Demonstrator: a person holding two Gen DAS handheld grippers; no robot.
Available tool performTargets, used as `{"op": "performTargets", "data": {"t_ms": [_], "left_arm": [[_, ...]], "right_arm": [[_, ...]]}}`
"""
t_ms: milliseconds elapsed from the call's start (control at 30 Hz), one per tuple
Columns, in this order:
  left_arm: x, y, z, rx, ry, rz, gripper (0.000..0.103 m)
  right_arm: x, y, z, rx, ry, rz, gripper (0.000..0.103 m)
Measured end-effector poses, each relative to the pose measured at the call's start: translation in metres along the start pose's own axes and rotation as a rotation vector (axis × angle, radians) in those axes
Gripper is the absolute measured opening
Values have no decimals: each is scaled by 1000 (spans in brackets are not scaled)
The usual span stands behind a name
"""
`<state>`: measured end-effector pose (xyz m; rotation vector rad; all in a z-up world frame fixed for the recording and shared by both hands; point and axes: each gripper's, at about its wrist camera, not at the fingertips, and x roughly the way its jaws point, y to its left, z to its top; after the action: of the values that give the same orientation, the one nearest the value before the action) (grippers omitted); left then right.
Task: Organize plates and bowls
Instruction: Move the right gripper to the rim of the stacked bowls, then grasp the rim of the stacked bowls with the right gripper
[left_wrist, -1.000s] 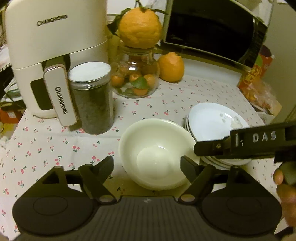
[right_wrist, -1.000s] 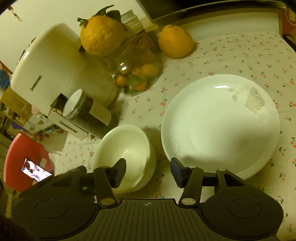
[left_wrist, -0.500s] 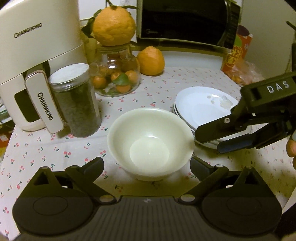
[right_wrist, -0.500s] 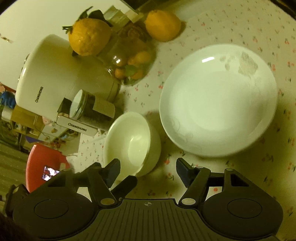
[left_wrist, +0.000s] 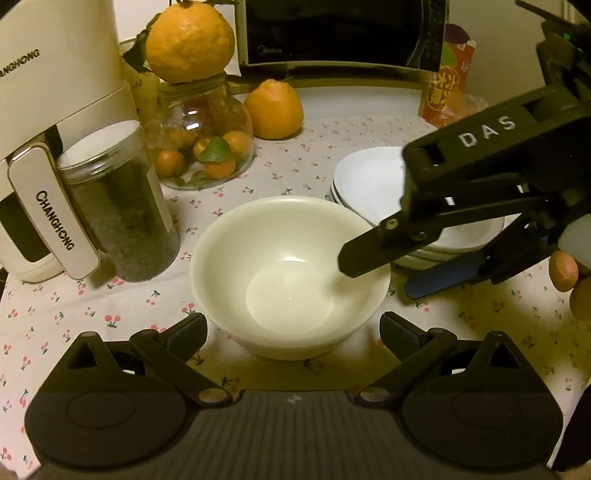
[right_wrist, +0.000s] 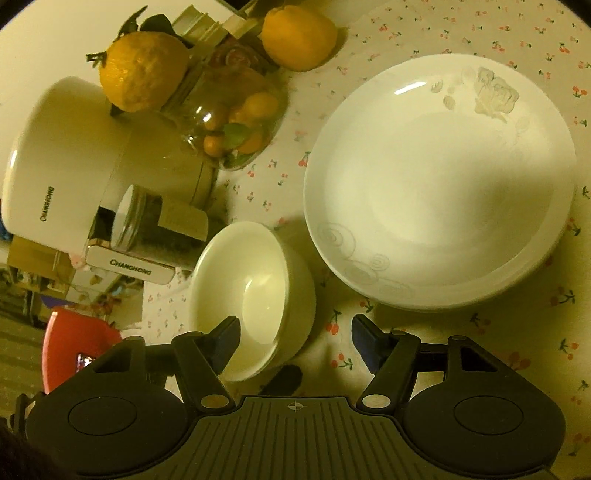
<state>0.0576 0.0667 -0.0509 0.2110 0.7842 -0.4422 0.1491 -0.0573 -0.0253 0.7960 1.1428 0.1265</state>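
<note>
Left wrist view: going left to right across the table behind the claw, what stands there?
White Changhong appliance → dark-filled jar with white lid → glass jar of small oranges → loose orange → cream bowl → stack of white plates → right claw.

One bowl (left_wrist: 290, 275); perhaps three stacked plates (right_wrist: 439, 184); two jars (left_wrist: 122, 206); two large oranges (left_wrist: 190, 38).
</note>
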Motion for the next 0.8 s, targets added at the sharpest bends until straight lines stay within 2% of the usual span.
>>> {"op": "performTargets", "data": {"t_ms": [467, 800], "left_arm": [[17, 1, -2, 56, 15, -7, 96], [17, 1, -2, 73, 20, -3, 96]], "right_arm": [[23, 8, 2, 56, -13, -32, 54], [34, 11, 3, 43, -23, -70, 30]]}}
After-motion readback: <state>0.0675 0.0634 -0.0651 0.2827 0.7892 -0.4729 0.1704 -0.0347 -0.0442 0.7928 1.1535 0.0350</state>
